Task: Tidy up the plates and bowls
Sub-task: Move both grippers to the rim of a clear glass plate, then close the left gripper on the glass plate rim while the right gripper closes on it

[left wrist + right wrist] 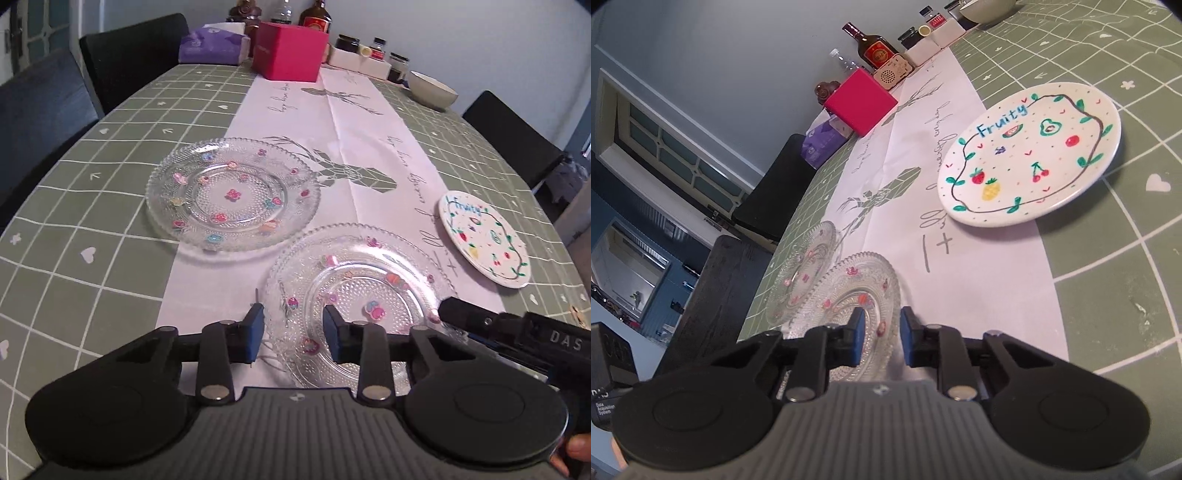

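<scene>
- Left wrist view: my left gripper (293,334) hangs with its jaws apart, straddling the left rim of the near glass plate (364,306), not closed on it.
- That plate lies on the white runner (354,122) near the table's near edge; a second glass plate (232,197) sits beside it, further left.
- My right gripper (879,334) has its pads either side of the near glass plate's right rim; I think a gap remains, though the view is steep.
- The fruit-painted plate (1030,155) rests toward the right edge, the cream bowl (432,90) at the far right corner.
</scene>
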